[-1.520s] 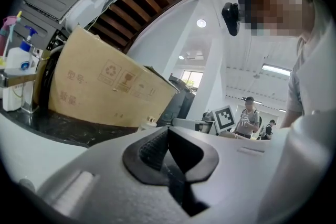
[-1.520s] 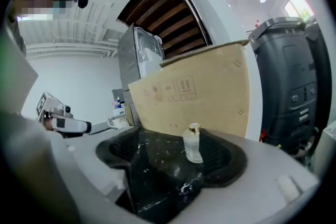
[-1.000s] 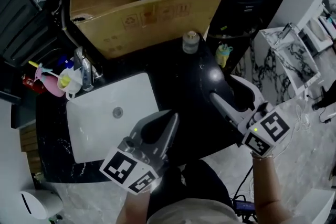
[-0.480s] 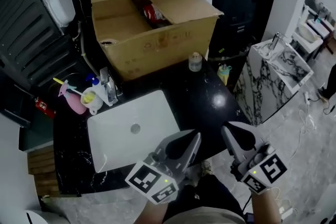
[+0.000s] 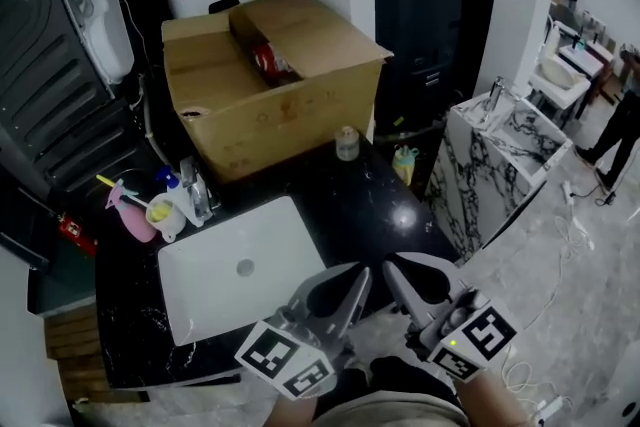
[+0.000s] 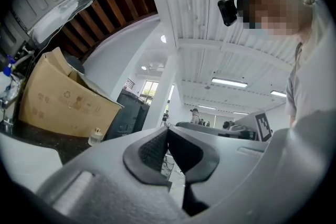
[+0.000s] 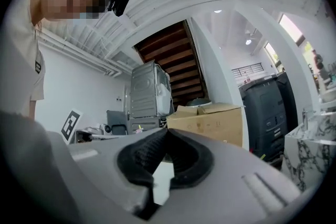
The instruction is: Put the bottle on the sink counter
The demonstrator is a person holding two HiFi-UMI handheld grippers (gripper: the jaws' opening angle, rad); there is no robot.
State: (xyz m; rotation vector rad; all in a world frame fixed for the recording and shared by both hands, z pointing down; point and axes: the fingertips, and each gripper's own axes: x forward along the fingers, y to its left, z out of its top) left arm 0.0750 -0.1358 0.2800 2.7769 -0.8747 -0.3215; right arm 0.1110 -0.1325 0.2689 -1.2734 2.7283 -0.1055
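A small clear bottle [image 5: 346,144] with a pale cap stands upright on the black sink counter [image 5: 375,205], just in front of the cardboard box [image 5: 270,85]. It also shows small at the left of the left gripper view, as the bottle [image 6: 95,137]. My left gripper [image 5: 352,277] and right gripper [image 5: 392,267] hover side by side over the counter's near edge, far short of the bottle. Both are shut with nothing between the jaws. The gripper views confirm it: left gripper [image 6: 167,131] and right gripper [image 7: 167,131] have tips touching.
A white sink basin [image 5: 215,280] is set in the counter's left half, with a faucet [image 5: 196,191] and a pink bottle and cup [image 5: 140,213] behind it. A small green-capped bottle [image 5: 405,163] sits by the counter's right end. A marble stand [image 5: 490,155] is on the right.
My right gripper's jaws have gone from open to shut. Both grippers have drawn back from over the counter to its near edge, and the head view has lifted.
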